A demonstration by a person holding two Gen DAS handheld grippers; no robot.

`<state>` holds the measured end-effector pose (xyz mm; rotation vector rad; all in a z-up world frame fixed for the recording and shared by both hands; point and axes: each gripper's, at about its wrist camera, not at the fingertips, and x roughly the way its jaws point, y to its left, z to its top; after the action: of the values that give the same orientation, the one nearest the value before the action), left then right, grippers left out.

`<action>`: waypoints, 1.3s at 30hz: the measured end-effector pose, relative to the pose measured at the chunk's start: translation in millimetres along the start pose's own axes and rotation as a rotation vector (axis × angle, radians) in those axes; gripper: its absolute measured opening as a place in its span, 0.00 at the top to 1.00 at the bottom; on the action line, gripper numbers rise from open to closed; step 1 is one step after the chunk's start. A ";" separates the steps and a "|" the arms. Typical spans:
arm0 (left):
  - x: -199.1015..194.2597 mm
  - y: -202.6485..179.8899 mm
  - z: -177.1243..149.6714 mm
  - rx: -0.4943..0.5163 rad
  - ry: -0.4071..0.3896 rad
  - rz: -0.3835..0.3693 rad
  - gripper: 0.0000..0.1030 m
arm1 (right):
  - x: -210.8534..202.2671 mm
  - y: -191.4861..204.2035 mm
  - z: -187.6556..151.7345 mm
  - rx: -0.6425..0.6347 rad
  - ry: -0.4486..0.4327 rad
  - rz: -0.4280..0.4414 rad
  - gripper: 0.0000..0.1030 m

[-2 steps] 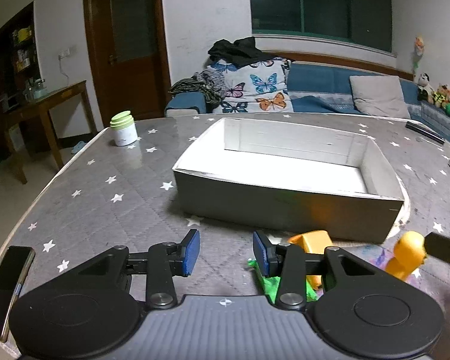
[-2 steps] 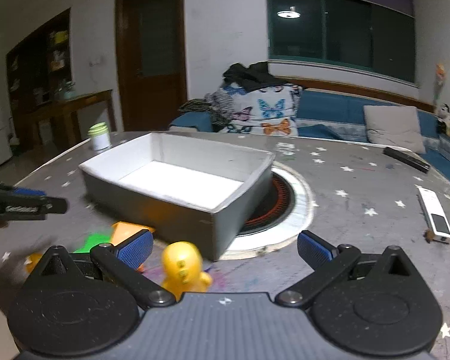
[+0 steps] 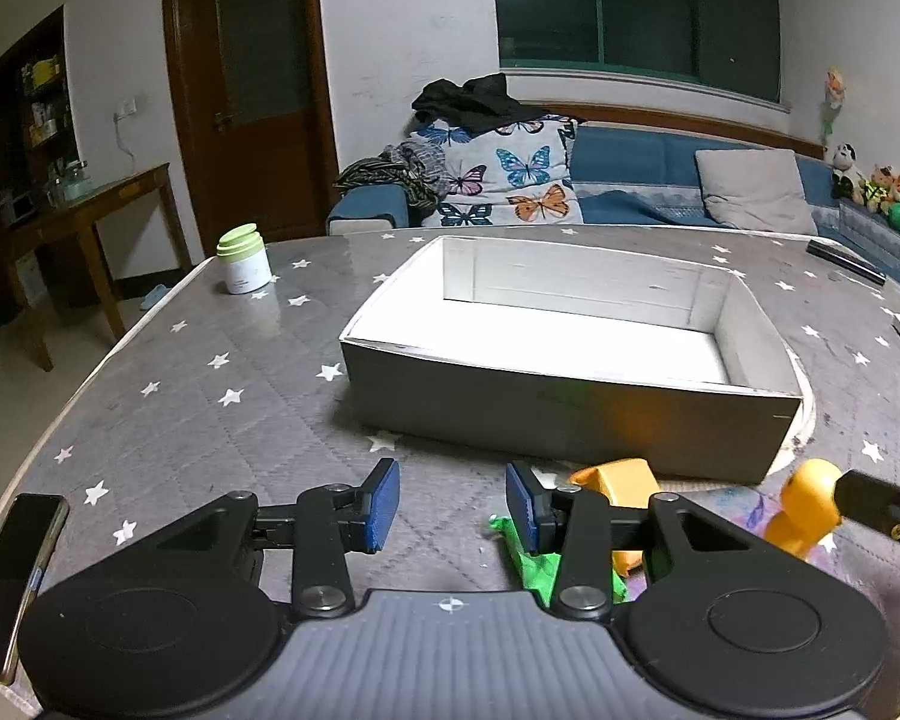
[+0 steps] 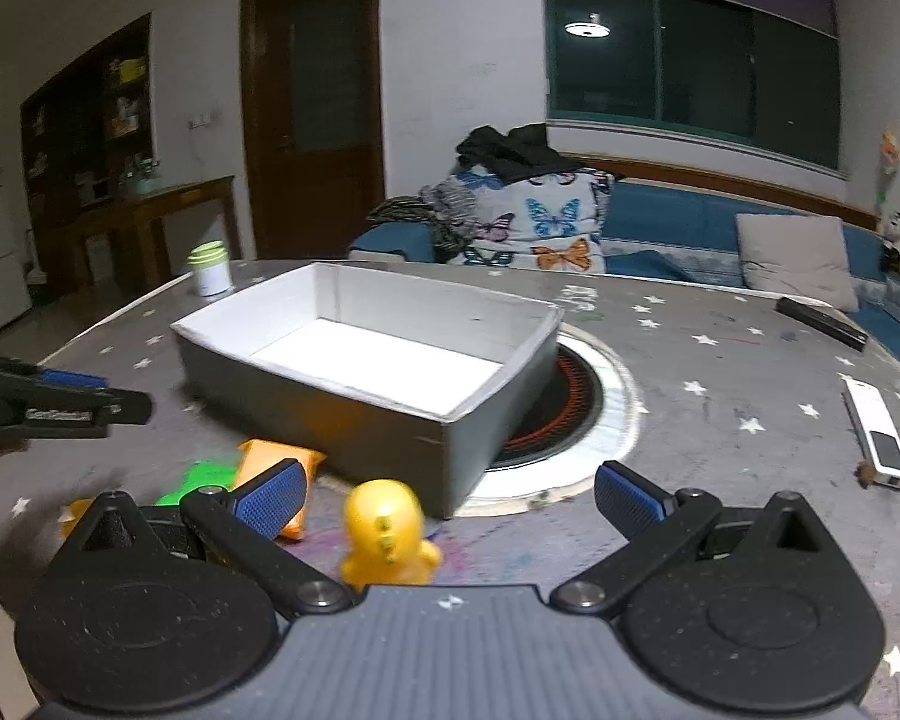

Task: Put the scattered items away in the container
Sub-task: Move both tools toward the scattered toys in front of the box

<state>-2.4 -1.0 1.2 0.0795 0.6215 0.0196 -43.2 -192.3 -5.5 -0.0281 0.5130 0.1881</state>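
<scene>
An open grey box with a white inside point(image 3: 570, 414) point(image 4: 354, 420) stands on the star-patterned table. In front of it lie a yellow figure toy point(image 4: 387, 534) point(image 3: 807, 507), an orange piece point(image 3: 621, 480) point(image 4: 276, 459) and a green piece point(image 3: 534, 564) point(image 4: 201, 477). My left gripper point(image 3: 453, 501) is open and empty, over bare table just left of the green and orange pieces. My right gripper point(image 4: 450, 498) is wide open and empty, with the yellow figure between its fingers, nearer the left one.
A white jar with a green lid point(image 3: 243, 261) stands at the table's far left. A phone point(image 3: 12, 576) lies at the near left edge. A white remote point(image 4: 879, 435) and a black remote point(image 4: 822, 321) lie at the right. A round burner ring point(image 4: 576, 414) sits under the box.
</scene>
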 end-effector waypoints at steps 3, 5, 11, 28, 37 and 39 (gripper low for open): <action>-3.9 -1.4 -0.5 0.006 -0.001 -0.004 0.59 | 1.5 -2.6 -1.2 0.040 0.011 0.002 0.00; -6.6 -2.3 -0.8 0.011 -0.002 -0.006 0.59 | 8.9 9.7 -3.5 0.015 0.031 -0.003 0.00; -14.5 -5.1 -1.7 0.023 -0.004 -0.014 0.59 | 0.3 18.3 -9.7 0.010 0.024 0.068 0.00; -44.7 -2.8 -22.2 0.029 0.010 -0.015 0.59 | -27.3 41.9 -22.2 -0.038 0.050 0.115 0.00; -61.1 -4.5 -36.9 0.032 0.011 -0.013 0.59 | -42.7 48.3 -29.9 -0.058 0.041 0.123 0.00; -65.1 -5.6 -41.1 0.035 0.014 -0.012 0.59 | -45.9 49.6 -32.9 -0.063 0.046 0.126 0.00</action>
<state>-79.2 -6.5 5.3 0.1098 0.6361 -0.0026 -107.5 -153.9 -10.7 -0.0617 0.5549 0.3271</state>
